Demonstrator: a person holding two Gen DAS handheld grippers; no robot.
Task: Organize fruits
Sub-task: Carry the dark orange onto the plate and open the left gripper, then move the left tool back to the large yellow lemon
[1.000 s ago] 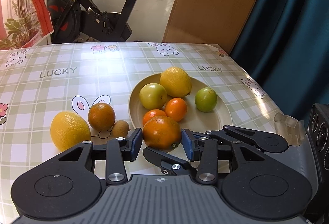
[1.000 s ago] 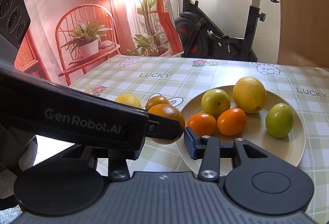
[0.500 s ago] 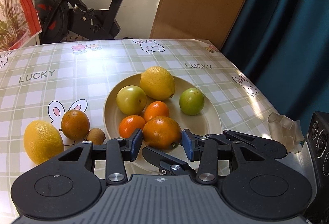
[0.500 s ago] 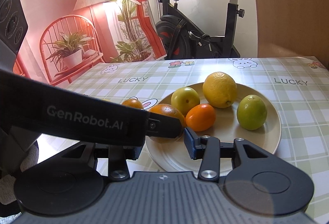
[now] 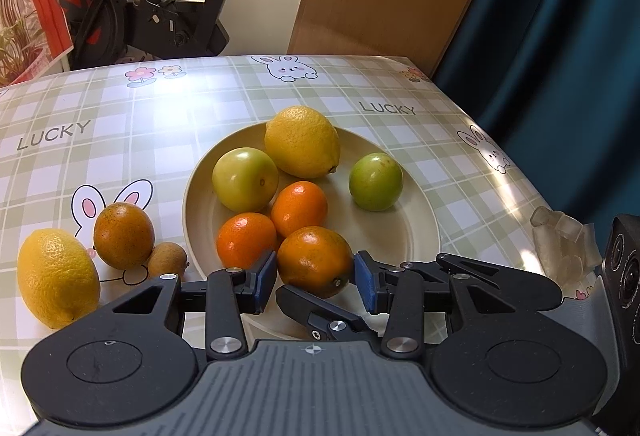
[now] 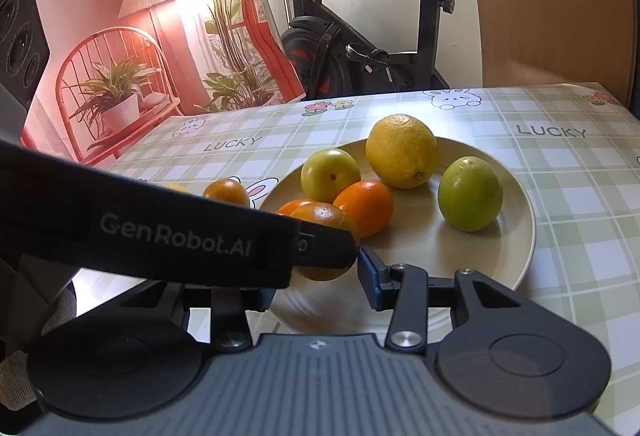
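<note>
Ahead, green-checked "LUCKY" tablecloth (image 5: 168, 123), black exercise bike (image 5: 132, 11) beyond. Left gripper (image 5: 316, 282) narrowly parted, clamping speckled round orange (image 5: 314, 262) over beige plate (image 5: 424, 236). Right gripper (image 6: 320, 284) narrowly parted, empty.

Two lemons: one (image 5: 302, 141) at the far side of the plate (image 5: 416, 232), one (image 5: 58, 278) on the table at the near left. Two green round fruits on the plate, a yellowish one (image 5: 245, 179) to the left and a greener one (image 5: 375, 181) to the right. Four oranges: two small bright ones (image 5: 299, 208) (image 5: 245, 239) on the plate, one (image 5: 314, 260) at its near edge, and one (image 5: 123, 234) on the table. One small brown fruit (image 5: 168, 260) beside that. One plate.
</note>
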